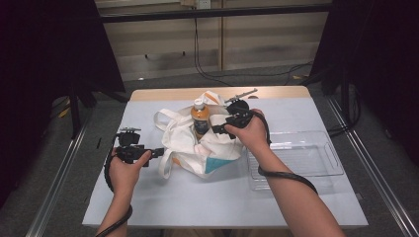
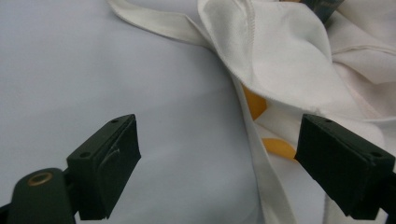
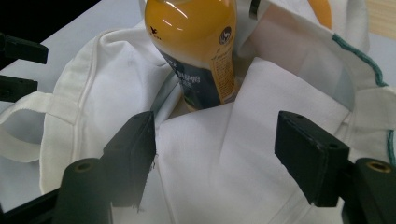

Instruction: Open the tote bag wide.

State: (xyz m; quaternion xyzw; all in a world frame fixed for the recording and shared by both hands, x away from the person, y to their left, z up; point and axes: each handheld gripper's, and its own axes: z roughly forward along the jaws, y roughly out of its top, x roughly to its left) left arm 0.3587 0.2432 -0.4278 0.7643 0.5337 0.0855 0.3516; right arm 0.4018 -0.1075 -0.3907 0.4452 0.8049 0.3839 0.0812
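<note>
A white cloth tote bag [image 1: 217, 148] lies crumpled in the middle of the table, and an orange drink bottle [image 1: 200, 118] with a white cap stands upright in its mouth. My left gripper [image 1: 159, 152] sits at the bag's left edge, open. In the left gripper view its gripper [image 2: 217, 135] has the bag's hem [image 2: 289, 60] and a strap running between the jaws, untouched. My right gripper [image 1: 217, 129] hovers over the bag just right of the bottle. In the right gripper view it [image 3: 215, 140] is open above folded bag cloth [image 3: 224, 163], the bottle [image 3: 196, 46] just ahead.
A clear plastic tray [image 1: 336, 158] lies on the table to the right of the bag, under my right forearm. A pale sheet [image 1: 148, 197] covers the tabletop. Dark curtains and cables stand beyond the far edge.
</note>
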